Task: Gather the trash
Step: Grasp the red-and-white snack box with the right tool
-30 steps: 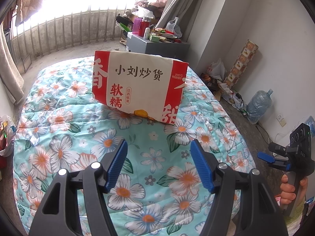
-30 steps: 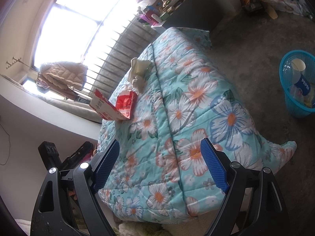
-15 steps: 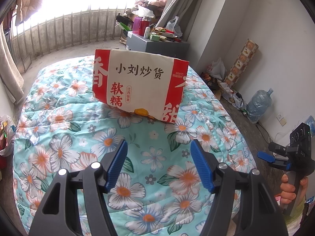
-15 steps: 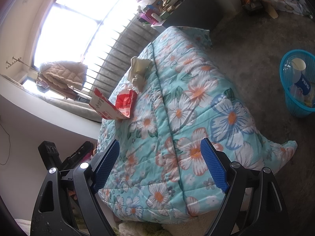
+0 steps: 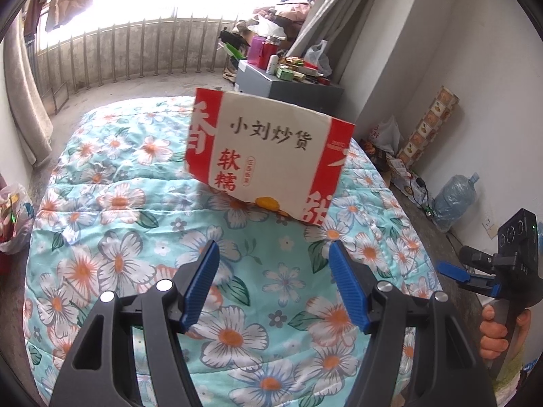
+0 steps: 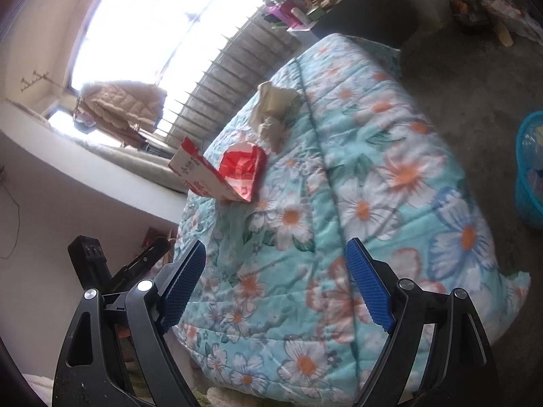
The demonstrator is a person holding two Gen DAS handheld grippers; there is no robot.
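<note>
Your left gripper [image 5: 273,283] jaws stand apart, nothing between them. At 12 o'clock, a red-and-white bag [image 5: 268,157] stands on the floral quilt [image 5: 135,203], printed 小刘炒货 and 软糯. Your right gripper [image 6: 276,285] is also apart and empty; crumpled paper [image 6: 275,112] lies at 12 o'clock, blue basket [image 6: 529,183] at 3.

A bed [image 5: 142,224] fills the room's middle, spread with a turquoise quilt [image 6: 390,203] printed in white and orange flowers. On the quilt stands a red-and-white paper bag [image 5: 268,156], tipped on its edge, its open red mouth showing in the right wrist view. Beyond it, towards the window side, lies a crumpled beige wad [image 6: 275,112], apart from the bag.
</note>
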